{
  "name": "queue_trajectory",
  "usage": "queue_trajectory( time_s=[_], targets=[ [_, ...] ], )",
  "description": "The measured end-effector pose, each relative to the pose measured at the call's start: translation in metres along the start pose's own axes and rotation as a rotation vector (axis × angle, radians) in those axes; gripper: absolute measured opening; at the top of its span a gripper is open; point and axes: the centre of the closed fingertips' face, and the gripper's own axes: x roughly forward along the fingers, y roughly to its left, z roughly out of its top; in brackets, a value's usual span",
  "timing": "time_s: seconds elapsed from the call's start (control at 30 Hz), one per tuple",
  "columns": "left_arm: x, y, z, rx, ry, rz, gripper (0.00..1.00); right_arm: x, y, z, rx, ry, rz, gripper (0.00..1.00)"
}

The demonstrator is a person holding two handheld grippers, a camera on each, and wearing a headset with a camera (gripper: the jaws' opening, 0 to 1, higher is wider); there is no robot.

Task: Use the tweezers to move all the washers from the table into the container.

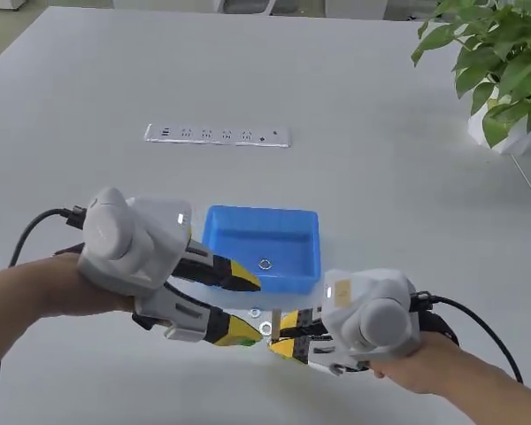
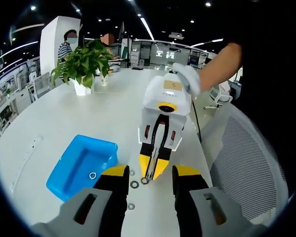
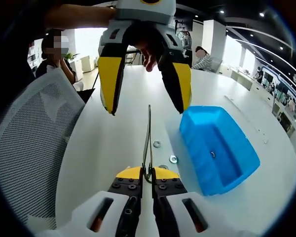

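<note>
Washers (image 3: pixel 157 144) lie loose on the white table (image 1: pixel 354 124), just beside the near wall of the blue container (image 1: pixel 248 232). One more washer (image 1: pixel 265 264) rests on the container's floor. The right gripper (image 3: pixel 147 174) has its jaws pressed together on the tweezers (image 3: pixel 148 133), which reach forward low over the tabletop, their tips close to the loose washers. Facing it, the left gripper (image 1: pixel 246 307) hangs just above the table with its jaws spread wide, gripping nothing. Well behind the container a white power strip (image 1: pixel 217 135) lies flat, and a potted plant (image 1: pixel 500 62) stands at the table's far right corner.
</note>
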Motion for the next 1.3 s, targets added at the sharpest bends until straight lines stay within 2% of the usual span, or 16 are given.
queue_trajectory(
  time_s=[0.3,0.6,1.0,1.3],
  targets=[
    [-0.013,-0.002,-0.002,-0.049,-0.024,0.039,0.56,-0.008,0.002,0.007,-0.012,0.002,0.019,0.07],
    [-0.023,0.002,-0.004,-0.082,-0.045,0.073,0.65,-0.024,-0.002,0.024,-0.029,-0.011,0.022,0.07],
    [-0.038,0.011,-0.006,-0.107,-0.069,0.126,0.8,-0.047,-0.022,0.05,-0.072,-0.026,0.001,0.07],
    [-0.043,0.016,-0.006,-0.116,-0.073,0.155,0.9,-0.053,-0.044,0.068,-0.085,-0.057,-0.025,0.07]
  ],
)
